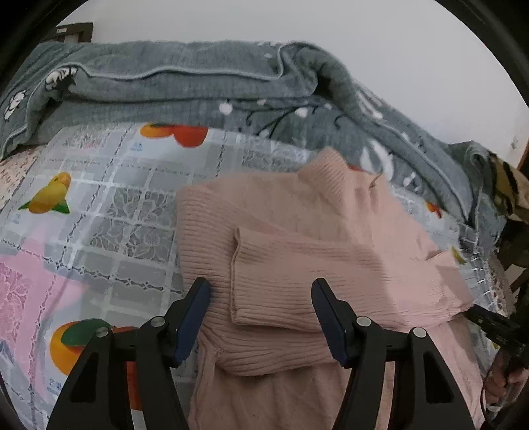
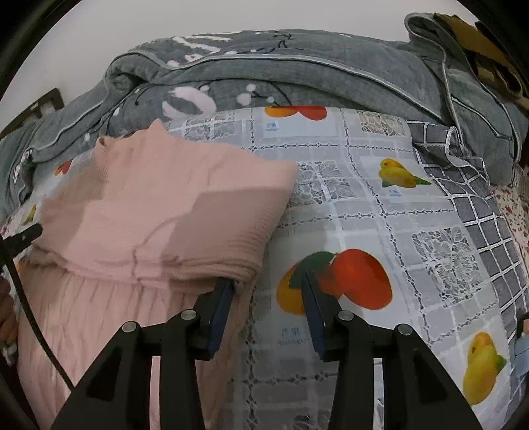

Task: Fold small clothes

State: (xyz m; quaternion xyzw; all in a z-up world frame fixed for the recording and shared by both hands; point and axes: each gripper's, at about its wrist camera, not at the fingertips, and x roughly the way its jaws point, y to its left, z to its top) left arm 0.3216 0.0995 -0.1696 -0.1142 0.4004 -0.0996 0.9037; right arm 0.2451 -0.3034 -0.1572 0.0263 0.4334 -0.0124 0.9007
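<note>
A pink ribbed knit dress (image 1: 297, 231) lies on the fruit-print cloth (image 1: 99, 205), collar toward the far side, both sleeves folded across the chest. My left gripper (image 1: 261, 287) is open, its fingers astride the cuff of the folded sleeve (image 1: 274, 291), just above it. In the right wrist view the dress (image 2: 158, 211) lies at the left. My right gripper (image 2: 267, 281) is open at the dress's right edge, left finger (image 2: 221, 307) touching the folded sleeve's edge, right finger over the cloth (image 2: 347, 198). The other gripper's tip shows at each view's edge.
A grey quilt (image 1: 198, 86) is bunched along the far side, and it shows in the right wrist view (image 2: 297, 72). A camouflage-patterned item (image 1: 509, 185) lies at the far right. A dark headboard (image 1: 76, 31) stands against the white wall.
</note>
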